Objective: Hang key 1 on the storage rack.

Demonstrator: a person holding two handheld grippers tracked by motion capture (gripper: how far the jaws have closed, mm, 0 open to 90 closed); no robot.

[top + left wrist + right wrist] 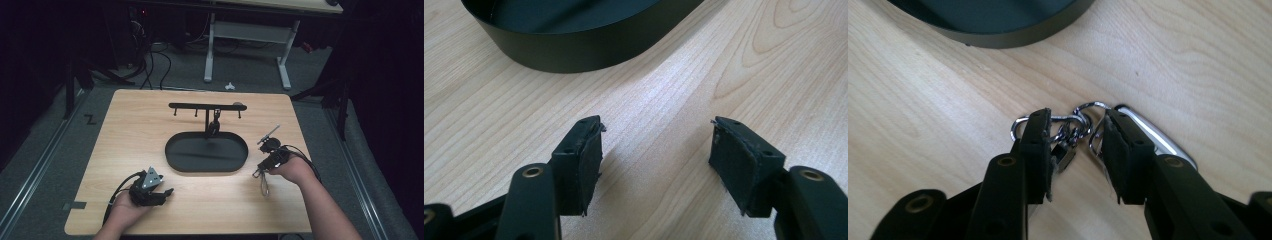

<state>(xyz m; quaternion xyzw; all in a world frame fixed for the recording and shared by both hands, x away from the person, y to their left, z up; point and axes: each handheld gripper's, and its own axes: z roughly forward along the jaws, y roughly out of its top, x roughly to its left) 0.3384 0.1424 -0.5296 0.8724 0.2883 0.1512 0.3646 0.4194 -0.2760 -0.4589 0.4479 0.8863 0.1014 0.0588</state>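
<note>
Right hand-held gripper [1075, 145] straddled the keyring [1075, 125] on the surface [1198, 60], jaws apart, pads not visibly pressing. Left hand-held gripper [656, 150] released, empty, near the black tray [574, 45].

Dim room. Grey carpet floor [45, 150]; white-legged desk [250, 45] beyond the far edge; cables [150, 65] far-left.
</note>
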